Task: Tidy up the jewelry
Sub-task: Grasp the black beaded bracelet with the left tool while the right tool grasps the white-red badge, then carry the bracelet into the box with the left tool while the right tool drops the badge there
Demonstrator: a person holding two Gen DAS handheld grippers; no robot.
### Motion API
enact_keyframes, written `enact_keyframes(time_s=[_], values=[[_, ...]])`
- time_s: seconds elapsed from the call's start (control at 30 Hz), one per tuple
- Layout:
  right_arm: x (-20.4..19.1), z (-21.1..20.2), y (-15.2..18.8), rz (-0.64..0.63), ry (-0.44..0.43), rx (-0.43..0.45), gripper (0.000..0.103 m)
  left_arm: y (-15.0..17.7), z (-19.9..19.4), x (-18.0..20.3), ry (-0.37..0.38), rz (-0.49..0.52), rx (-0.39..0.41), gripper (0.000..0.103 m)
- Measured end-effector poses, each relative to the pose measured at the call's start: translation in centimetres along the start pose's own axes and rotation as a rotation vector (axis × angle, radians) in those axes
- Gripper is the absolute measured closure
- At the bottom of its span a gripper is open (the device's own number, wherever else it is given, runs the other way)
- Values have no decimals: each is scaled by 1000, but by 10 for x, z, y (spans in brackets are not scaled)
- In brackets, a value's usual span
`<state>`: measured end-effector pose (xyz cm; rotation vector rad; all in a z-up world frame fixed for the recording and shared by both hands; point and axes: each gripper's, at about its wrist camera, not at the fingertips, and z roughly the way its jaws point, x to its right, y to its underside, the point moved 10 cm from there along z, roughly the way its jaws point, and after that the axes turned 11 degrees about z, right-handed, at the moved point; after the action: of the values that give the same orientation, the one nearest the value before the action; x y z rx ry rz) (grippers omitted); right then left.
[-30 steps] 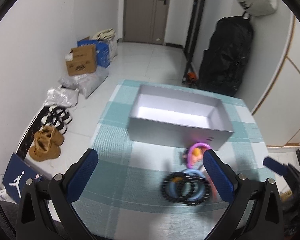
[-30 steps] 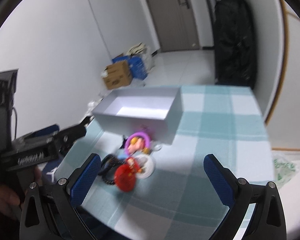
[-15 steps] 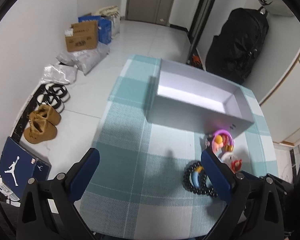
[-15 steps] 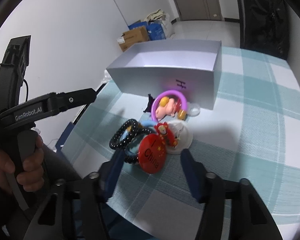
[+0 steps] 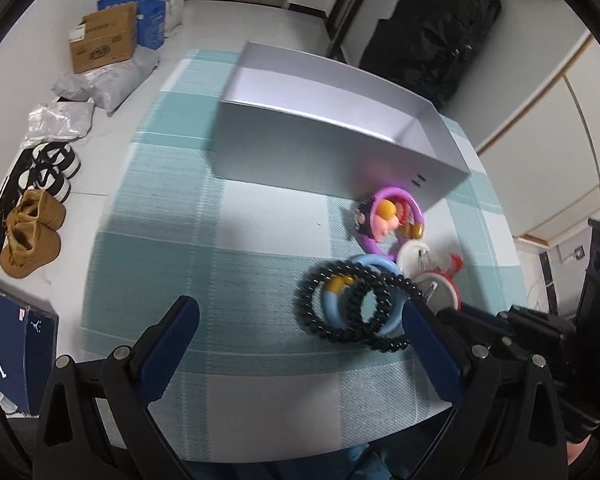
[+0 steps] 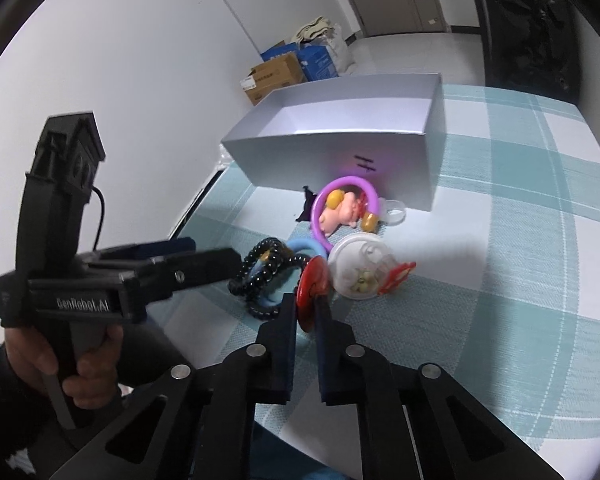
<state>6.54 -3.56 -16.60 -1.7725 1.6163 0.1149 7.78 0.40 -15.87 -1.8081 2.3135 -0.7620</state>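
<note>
Altogether two black bead bracelets (image 5: 352, 306)

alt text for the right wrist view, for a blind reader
The right gripper has just closed on the edge of a red badge among bracelets on a checked tablecloth. An open grey box stands behind.

Bench (image 5: 260, 280) is wide open left of the bracelet pile (image 5: 352, 304); the box (image 5: 324, 156) walls off the far side, trinkets crowd right up against its front.
</note>
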Motion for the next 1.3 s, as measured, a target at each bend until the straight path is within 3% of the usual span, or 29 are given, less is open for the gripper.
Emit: enact_keyframes(time_s=[0.2,0.23,0.4,0.53,0.73,1.03,1.3], values=[[4,-11,-3,16,-6,23,98,2,12,-2,-21,34,-22,8],[4,-14,-3,18,-7,28,98,1,10,-3,-31,45,-14,15],[7,-22,-8,33,-16,54,99,0,11,1,-36,89,-5,29],[9,-26,-10,52,-17,73,99,0,10,6,-24,110,-4,54],[11,-41,-12,69,-36,101,99,-1,11,8,14,97,-7,67],[9,-52,-26,87,-65,156,99,-6,1,5,61,36,10,70],[3,-68,-54,106,-123,209,99,-36,-32,1,86,-33,126,70]])
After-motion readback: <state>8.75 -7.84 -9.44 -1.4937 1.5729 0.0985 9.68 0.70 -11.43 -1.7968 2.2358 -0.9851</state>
